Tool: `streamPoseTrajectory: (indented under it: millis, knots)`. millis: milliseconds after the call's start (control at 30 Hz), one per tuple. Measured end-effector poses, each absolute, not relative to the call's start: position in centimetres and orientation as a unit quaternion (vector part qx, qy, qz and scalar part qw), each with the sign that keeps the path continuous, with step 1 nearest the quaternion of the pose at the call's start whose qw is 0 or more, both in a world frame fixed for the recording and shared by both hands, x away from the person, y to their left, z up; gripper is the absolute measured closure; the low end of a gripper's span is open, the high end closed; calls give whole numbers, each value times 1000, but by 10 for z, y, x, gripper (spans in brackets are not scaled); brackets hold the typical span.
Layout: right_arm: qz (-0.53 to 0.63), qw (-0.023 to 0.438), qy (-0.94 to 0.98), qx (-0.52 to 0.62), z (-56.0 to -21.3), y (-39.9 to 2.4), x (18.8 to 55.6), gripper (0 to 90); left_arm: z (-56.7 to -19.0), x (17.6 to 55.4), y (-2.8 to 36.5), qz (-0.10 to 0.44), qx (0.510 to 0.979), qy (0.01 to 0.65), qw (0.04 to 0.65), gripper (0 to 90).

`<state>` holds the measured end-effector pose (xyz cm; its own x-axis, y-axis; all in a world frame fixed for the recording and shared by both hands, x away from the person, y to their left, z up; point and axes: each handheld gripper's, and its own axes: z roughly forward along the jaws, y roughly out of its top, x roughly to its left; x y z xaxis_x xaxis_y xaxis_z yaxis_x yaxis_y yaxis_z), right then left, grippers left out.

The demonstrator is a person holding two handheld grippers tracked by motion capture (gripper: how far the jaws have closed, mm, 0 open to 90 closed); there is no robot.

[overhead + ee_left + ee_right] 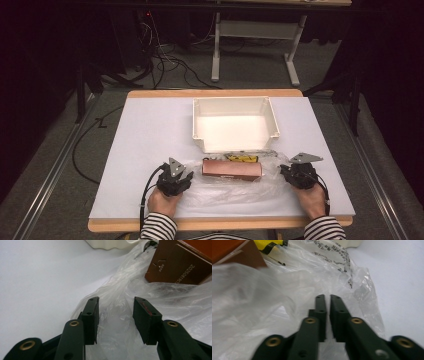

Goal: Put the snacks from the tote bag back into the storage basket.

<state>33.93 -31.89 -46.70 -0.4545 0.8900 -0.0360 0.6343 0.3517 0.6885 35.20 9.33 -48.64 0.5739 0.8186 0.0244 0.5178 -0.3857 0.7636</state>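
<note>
- While the brown box lay on the plastic bag near the table's front edge, the left gripper stood spread over the bag's left end.
- Right gripper: nearly pressed together at the bag's right end; whether it pinched plastic, I cannot tell.

White tray on the table, open top, sits at 12 o'clock of the tabletop centre, near the far edge. Table surface white, wooden rim showing at the far and near edges. Past the table at 12 o'clock, a second table's grey legs on the floor. Tangle of black cables on the floor at 11 o'clock. One more black cable loops along the floor at 9 o'clock, beside a metal rail. Another rail at 3 o'clock. Background dark.
</note>
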Motion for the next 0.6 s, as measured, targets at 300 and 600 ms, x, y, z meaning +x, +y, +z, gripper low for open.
streamPoseTrajectory:
  millis: [300,600]
  knots:
    - [390,217,775,447,-413,-315,288,569,-486,352,94,202,806,416,370,568]
    - [389,183,798,422,-423,-286,278,459,-487,352,94,201,805,416,371,568]
